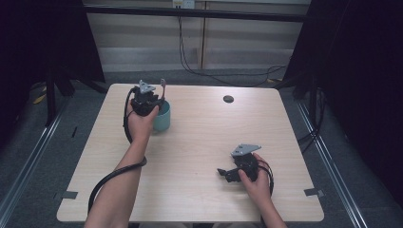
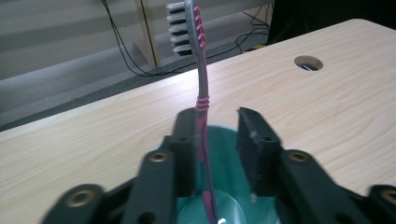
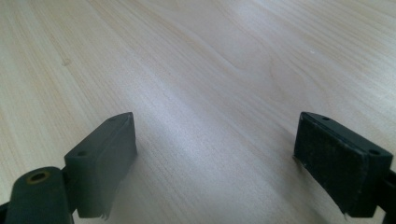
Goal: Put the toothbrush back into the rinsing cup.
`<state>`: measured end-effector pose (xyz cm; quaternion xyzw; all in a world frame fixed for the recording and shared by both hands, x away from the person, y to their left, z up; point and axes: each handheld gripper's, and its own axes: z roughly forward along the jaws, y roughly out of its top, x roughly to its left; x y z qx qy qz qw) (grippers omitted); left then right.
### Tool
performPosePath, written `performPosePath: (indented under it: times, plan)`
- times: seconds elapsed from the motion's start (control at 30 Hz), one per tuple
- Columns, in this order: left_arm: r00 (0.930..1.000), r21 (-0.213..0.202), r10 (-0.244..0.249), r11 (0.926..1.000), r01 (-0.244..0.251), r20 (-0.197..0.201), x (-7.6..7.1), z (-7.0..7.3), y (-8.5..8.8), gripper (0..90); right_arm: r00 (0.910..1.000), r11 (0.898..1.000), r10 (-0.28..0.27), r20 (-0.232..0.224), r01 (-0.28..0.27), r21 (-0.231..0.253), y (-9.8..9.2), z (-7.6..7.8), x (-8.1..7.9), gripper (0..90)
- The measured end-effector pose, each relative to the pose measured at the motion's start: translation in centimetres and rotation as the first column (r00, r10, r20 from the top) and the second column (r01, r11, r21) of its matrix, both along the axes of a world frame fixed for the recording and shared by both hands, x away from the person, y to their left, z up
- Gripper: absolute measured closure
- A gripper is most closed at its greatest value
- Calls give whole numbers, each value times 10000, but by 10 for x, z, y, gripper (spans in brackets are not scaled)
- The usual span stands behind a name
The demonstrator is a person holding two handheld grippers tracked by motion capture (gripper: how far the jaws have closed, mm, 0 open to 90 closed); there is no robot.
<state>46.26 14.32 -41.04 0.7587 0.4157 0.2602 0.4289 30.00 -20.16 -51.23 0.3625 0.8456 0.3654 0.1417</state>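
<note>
Right gripper (image 1: 227,174) wide, empty, low over table (image 1: 199,142); left gripper (image 1: 151,100) parted around toothbrush (image 2: 201,100) in cup (image 1: 162,118).

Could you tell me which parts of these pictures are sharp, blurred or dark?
High view: table evenly lit, surroundings dark. Left gripper view: toothbrush fairly sharp, near jaws soft, cup shows glare inside. Right gripper view: jaws fairly crisp, far wood grain blurs.
</note>
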Motion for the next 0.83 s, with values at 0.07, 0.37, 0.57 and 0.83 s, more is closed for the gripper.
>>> performPosePath:
  times: [0.07,0.37,0.57,0.83]
  plan:
    - [9999,-142,-110,9998,109,-74,-3,-1,1,638,10000,10000,-2,-2,2,3,0,0,0,123]
    - [9980,-302,-290,9992,274,-561,-23,-3,5,255,10000,10000,20,-7,-20,-8,0,0,0,123]
    - [9949,-479,-707,9966,673,-713,-42,-9,6,214,10000,10000,21,-8,-21,1,0,0,0,123]
    - [9854,-613,-1526,9871,1482,-752,-70,-19,2,184,10000,10000,32,4,-32,26,0,0,0,123]
